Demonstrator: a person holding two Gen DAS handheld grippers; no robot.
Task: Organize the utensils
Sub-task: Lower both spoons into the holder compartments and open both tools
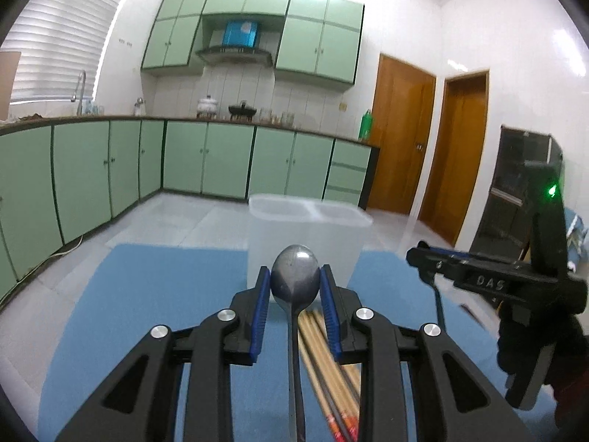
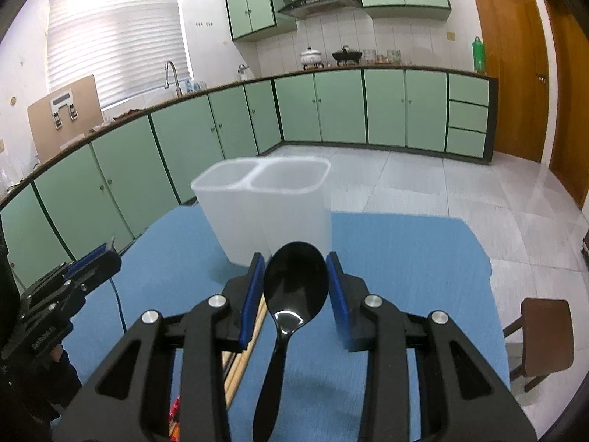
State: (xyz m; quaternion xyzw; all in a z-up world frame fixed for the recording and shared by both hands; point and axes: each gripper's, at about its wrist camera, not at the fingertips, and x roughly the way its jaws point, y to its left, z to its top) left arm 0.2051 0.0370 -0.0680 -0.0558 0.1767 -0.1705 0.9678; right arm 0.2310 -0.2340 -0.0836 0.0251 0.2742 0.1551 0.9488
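We hold the left gripper clenched on a metal spoon: both ribbed blue pads press the edges of its dull grey oval bowl, and the thin handle runs back between the black fingers. Beneath it lie wooden chopsticks on the blue mat. Just ahead stands a translucent plastic holder with two rounded compartments. Our right gripper grasps a glossy black plastic spoon by its bowl, the left pad touching it, the holder again directly ahead.
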